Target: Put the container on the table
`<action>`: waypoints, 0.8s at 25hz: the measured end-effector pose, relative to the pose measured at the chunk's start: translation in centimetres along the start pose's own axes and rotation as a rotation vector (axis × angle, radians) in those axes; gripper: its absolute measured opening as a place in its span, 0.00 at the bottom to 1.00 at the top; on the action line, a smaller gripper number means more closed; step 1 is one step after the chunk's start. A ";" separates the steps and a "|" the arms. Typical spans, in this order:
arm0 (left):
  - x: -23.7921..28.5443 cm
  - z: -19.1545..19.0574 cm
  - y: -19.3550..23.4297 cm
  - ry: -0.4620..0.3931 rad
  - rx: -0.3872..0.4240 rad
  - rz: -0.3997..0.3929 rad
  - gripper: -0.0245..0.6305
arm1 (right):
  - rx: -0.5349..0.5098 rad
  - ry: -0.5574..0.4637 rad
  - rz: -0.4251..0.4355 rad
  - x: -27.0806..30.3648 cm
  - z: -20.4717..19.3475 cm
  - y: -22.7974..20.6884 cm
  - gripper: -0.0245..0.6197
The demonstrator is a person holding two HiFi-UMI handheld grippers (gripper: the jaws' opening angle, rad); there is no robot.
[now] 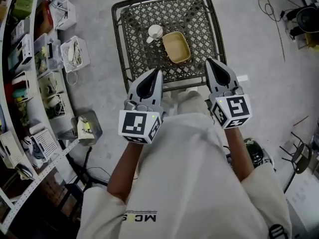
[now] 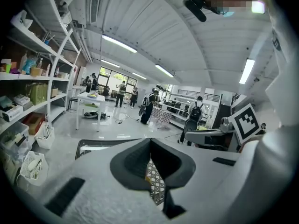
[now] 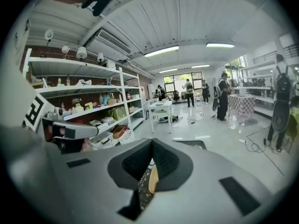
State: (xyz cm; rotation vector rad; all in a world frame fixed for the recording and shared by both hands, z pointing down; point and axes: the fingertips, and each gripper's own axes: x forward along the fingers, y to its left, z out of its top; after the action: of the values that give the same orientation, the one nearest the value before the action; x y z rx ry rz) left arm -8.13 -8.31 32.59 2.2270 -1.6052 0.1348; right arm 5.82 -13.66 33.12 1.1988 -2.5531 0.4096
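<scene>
Both tongs are held close to the person's body: the left gripper (image 1: 159,70) and the right gripper (image 1: 208,60) each have their jaws closed tip to tip, with nothing held. Beyond them stands the table (image 1: 130,34), with the container (image 1: 176,47) on its lattice top, just beside a white cup (image 1: 155,32).

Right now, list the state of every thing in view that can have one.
Left gripper: jaws shut, holding nothing.
Right gripper: jaws shut, holding nothing.
Container: upright on the table, open-topped, looks empty.
White cup: standing on the table, close beside the container.
</scene>
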 end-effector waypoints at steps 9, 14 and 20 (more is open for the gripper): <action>-1.6 3.3 -0.9 -0.077 0.043 -0.032 0.07 | -0.055 -0.056 0.028 -4.0 3.0 1.6 0.07; -2.3 4.1 -1.3 -0.091 0.093 -0.037 0.07 | -0.091 -0.061 0.084 -6.3 3.6 2.8 0.07; -2.8 5.0 -0.1 -0.120 0.081 -0.007 0.07 | -0.148 -0.082 0.122 -6.5 4.4 4.5 0.06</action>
State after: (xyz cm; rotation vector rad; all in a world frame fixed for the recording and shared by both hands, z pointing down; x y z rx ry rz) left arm -9.77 -7.60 27.15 2.3420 -1.6820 0.0670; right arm 5.72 -7.99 26.02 1.0314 -2.6817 0.1965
